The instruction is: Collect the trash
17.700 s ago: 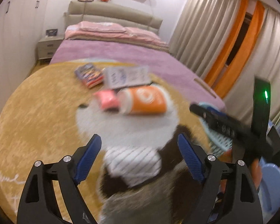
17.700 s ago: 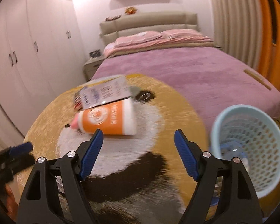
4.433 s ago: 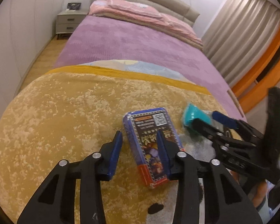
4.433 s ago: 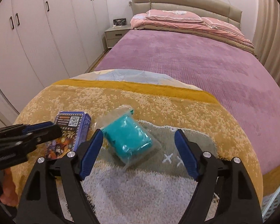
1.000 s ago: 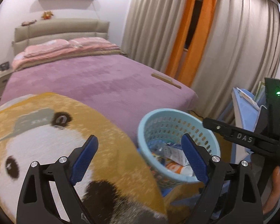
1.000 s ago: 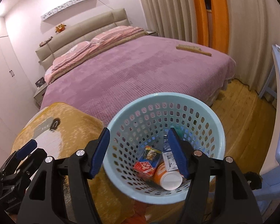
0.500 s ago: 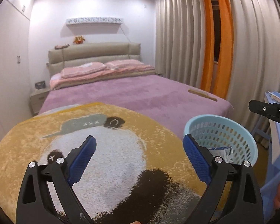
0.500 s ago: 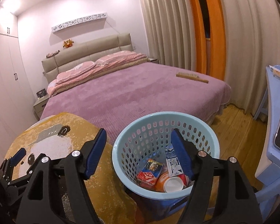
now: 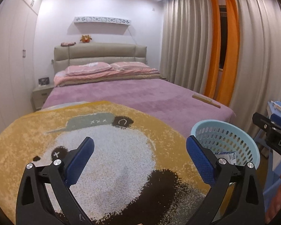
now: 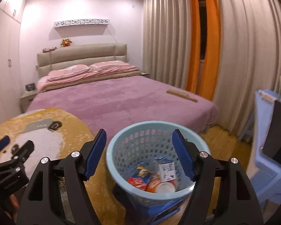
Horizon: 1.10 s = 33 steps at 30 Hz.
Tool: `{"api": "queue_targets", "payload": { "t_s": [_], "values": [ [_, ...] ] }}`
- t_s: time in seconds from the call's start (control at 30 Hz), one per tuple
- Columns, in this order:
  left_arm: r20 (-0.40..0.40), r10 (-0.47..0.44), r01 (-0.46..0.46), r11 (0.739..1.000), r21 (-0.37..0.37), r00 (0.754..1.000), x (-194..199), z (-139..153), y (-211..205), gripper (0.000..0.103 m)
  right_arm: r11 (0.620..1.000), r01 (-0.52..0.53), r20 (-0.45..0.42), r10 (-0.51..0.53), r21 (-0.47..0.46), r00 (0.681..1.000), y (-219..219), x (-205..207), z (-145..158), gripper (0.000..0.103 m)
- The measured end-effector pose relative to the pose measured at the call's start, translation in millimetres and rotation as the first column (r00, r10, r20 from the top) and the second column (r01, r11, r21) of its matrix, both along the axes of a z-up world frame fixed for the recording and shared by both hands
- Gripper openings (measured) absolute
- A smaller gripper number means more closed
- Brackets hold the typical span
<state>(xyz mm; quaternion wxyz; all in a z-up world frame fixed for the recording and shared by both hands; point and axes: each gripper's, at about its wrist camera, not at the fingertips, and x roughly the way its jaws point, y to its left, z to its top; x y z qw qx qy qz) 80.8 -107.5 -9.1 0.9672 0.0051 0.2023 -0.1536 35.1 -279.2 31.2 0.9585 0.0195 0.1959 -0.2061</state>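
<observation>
Your basket (image 10: 121, 161) hides most of its trash; the blue stool (image 10: 164, 209) beneath shows only partly.

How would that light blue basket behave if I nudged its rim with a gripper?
The light blue basket is perforated thin-looking plastic, so probably light and a bit flexible. It seems perched on a blue stool, holding only small trash like the orange cup, so a rim push might tip or slide it.

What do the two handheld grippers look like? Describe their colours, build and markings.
Both match. The left gripper and right gripper each have two black, angular arms with cut-out slots and silver round bolts, tipped with blue textured pads. White lettering "DAS" marks the right gripper's black body in the left wrist view. No cables or sleeves show.
</observation>
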Motion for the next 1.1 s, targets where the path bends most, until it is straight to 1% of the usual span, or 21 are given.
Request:
{"api": "queue_targets", "payload": {
  "t_s": [0.13,0.2,0.27,0.67,0.83,1.1],
  "values": [
    [0.050,0.014,-0.016,0.999,0.043,0.999,-7.8,2.3,-7.1,0.096,1.000,-0.010,0.009,0.010,0.005,1.000,1.0,1.0,2.0,0.069],
    [0.059,0.010,-0.013,0.998,0.054,0.998,-9.2,3.0,-9.5,0.096,1.000,-0.010,0.012,0.010,0.002,1.000,1.7,-1.5,1.6,0.069],
    [0.050,0.005,-0.007,0.998,0.056,0.999,-8.3,2.4,-9.8,0.096,1.000,-0.014,0.015,0.014,0.006,1.000,1.3,-1.7,2.1,0.069],
    [-0.014,-0.007,0.007,1.000,0.000,1.000,0.9,-0.6,0.3,0.096,0.999,-0.024,0.011,0.024,0.026,1.000,-2.3,-2.5,-0.7,0.069],
    [-0.014,-0.010,0.010,1.000,0.001,1.000,0.2,-1.8,-0.2,0.096,0.999,-0.026,0.012,0.026,0.027,1.000,-2.9,-2.8,-1.4,0.072],
    [-0.025,-0.017,0.017,1.000,-0.005,1.000,1.4,-2.6,1.4,0.096,0.999,-0.030,0.010,0.029,0.038,1.000,-2.3,-0.9,-1.5,0.073]
  ]
}}
